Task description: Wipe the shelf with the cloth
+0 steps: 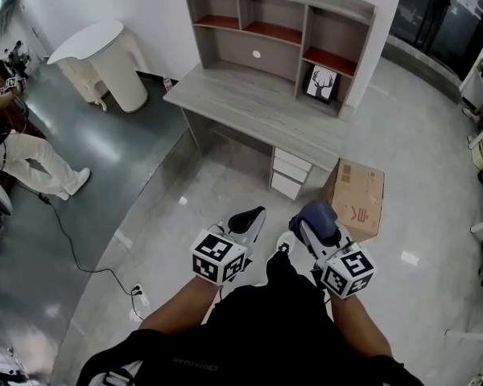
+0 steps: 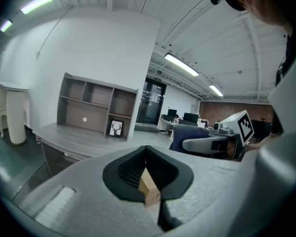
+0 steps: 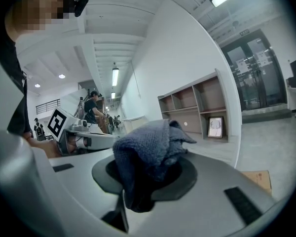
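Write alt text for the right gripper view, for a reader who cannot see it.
The right tool is shut on a bunched dark blue cloth, seen close up. Beyond it, a grey shelf unit stands against a white wall, a small framed picture in its lower right compartment.

Head view: high, steeply down. Tool views: low, forward along jaws. All three share distant shelf [image 1: 225,55].

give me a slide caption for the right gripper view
Right gripper clamped on a grey-blue cloth, the shelf unit ahead.
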Tool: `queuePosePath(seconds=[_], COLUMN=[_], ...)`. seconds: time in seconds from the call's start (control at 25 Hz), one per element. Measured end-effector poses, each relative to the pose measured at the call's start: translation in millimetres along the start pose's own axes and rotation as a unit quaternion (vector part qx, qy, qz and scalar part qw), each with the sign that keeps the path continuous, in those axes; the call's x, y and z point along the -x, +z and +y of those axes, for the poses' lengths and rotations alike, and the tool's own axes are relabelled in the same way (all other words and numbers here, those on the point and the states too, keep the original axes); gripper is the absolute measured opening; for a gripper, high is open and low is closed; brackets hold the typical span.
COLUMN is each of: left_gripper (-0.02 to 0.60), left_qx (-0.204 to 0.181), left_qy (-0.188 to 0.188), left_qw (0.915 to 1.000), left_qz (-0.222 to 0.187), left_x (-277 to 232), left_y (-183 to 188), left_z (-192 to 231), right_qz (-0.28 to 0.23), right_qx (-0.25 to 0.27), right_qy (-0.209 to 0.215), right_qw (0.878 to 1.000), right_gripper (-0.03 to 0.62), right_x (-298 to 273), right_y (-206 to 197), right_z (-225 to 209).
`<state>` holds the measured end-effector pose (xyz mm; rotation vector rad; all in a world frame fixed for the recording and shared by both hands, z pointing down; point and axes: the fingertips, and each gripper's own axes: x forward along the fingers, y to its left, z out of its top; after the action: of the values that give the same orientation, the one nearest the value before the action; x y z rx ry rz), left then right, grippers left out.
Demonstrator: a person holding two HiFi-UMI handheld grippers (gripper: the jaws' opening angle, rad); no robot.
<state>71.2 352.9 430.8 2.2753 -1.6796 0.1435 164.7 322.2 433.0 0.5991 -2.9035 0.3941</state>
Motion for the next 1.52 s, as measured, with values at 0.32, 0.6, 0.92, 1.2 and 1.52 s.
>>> queuePosePath(seconds=[0.32, 0.6, 0.92, 1.2, 1.52], left_gripper=[0.008, 0.009, 0.009, 0.009, 0.009], left_qx=[-0.008, -0.011, -0.029, -0.037, -0.047], left_qy=[-0.001, 0.002, -0.005, -0.013, -0.021], left_qw=[0.9999, 0.9998, 0.9995, 0.9992, 0.9984], left_qz=[0.01, 0.018, 0.012, 0.01, 0.022], left_x=[-31.3, -81.6, -160.8, -229.6, -283.3], left_y=[7.2, 30.4, 82.7, 113.1, 123.3], left_z=[28.1, 67.7, 104.8, 129.2, 140.0], right_qz=[-0.005, -0.011, -0.02, -0.029, -0.034], right_qx=[-0.013, -0.017, -0.013, -0.009, -0.029], right_qy=[0.002, 0.0, 0.002, -0.003, -0.018], right_qw=[1.0, 1.0, 1.0, 1.0, 0.999], right_gripper=[0.106, 0.106, 0.104, 0.104, 0.106], right_x=[-39.5, -85.0, -141.6, -171.8, -181.2], right_y=[5.2, 28.2, 74.2, 103.2, 103.4], right_z=[-29.9, -79.0, -153.2, -216.7, -272.4])
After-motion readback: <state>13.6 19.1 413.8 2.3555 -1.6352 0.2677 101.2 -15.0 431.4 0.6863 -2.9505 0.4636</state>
